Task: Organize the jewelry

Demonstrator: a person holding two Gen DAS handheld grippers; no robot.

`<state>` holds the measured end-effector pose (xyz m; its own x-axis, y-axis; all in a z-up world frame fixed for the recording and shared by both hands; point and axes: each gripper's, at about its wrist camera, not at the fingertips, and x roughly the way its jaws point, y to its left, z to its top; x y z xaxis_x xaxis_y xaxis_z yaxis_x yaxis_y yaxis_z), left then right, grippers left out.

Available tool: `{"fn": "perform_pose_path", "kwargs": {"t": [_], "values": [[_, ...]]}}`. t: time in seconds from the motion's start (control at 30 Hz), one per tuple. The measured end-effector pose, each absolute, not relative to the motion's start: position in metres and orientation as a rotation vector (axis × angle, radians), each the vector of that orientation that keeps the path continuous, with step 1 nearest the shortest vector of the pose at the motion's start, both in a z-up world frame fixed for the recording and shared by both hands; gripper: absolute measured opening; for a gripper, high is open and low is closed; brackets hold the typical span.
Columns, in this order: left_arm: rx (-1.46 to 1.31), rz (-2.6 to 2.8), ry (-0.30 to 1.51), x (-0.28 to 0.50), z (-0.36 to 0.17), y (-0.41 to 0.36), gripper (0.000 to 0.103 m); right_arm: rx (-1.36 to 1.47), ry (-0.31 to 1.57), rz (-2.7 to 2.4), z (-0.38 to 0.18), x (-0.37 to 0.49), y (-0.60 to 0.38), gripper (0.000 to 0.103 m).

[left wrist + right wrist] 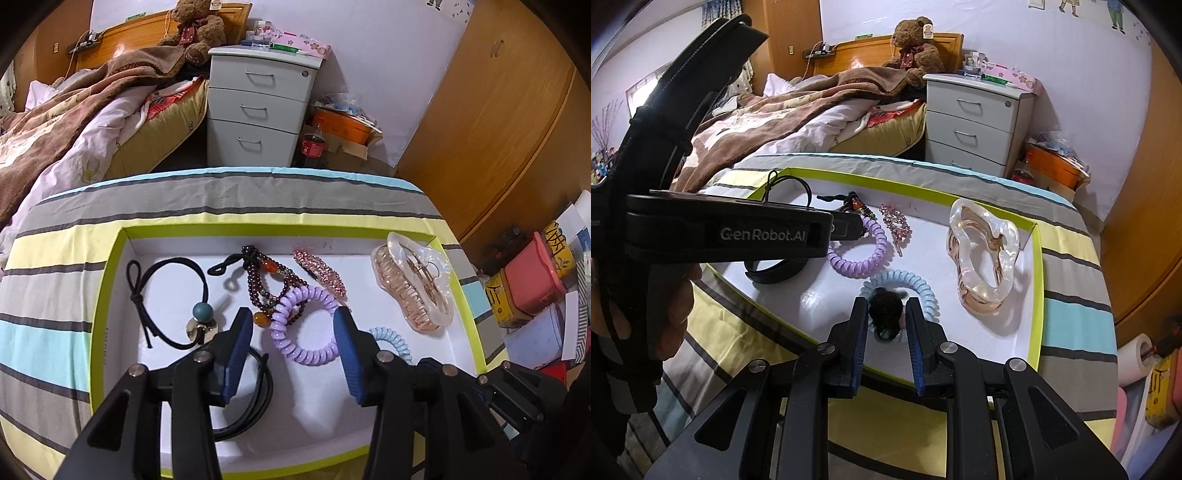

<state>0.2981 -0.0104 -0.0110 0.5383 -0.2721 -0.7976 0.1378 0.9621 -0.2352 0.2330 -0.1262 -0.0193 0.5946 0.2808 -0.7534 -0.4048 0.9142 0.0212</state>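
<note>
Seven-odd pcs of jewelry and hair bits spread flat in a shallow white tray point(110, 280) w/ lime rim, on the striped-cloth bench point(55, 332). Laid singly, mostly apart, so each can be picked w/o dragging a neighbour.

Left tool point(292, 321): roughly half open, angled down, straddling the purple coil tie point(317, 358). Pads either side of it, right tip just at the coil's edge, no squeeze visible. Coil flat on the tray floor, its upper edge overlapping the dark-red bead bracelet point(258, 280). Prob. set down there, near like items.

Right tool point(887, 302): nearly closed, looks pinched on a small dark piece point(884, 314), held just over the blue coil tie point(925, 291) at the tray's near side. Exact item unclear, too dark. Narrow grip suits sth. that small.

Elsewhere in tray:
- black tie w/ teal bead point(166, 266), far left
- pink rhinestone clip point(321, 273), centre back
- big pearly claw clip point(413, 280), right side, well apart as the bulkiest
- black strap loop point(258, 398), under the left tool

Sorting looks well on, dark piece not yet set down.
</note>
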Motion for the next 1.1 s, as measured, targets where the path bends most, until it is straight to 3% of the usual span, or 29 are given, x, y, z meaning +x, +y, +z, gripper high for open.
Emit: {"fn": "perform_pose_path", "kwargs": {"t": [0.33,1.1], "values": [[-0.164,-0.228,0.940,0.285,0.004,-0.002,0.061,-0.136,0.827,0.390,-0.013,0.227,-0.129,0.042],[-0.088,-0.049,0.786,0.191,0.040,0.010,0.074,-0.025,0.733,0.315,0.017,0.175,-0.145,0.044]]}}
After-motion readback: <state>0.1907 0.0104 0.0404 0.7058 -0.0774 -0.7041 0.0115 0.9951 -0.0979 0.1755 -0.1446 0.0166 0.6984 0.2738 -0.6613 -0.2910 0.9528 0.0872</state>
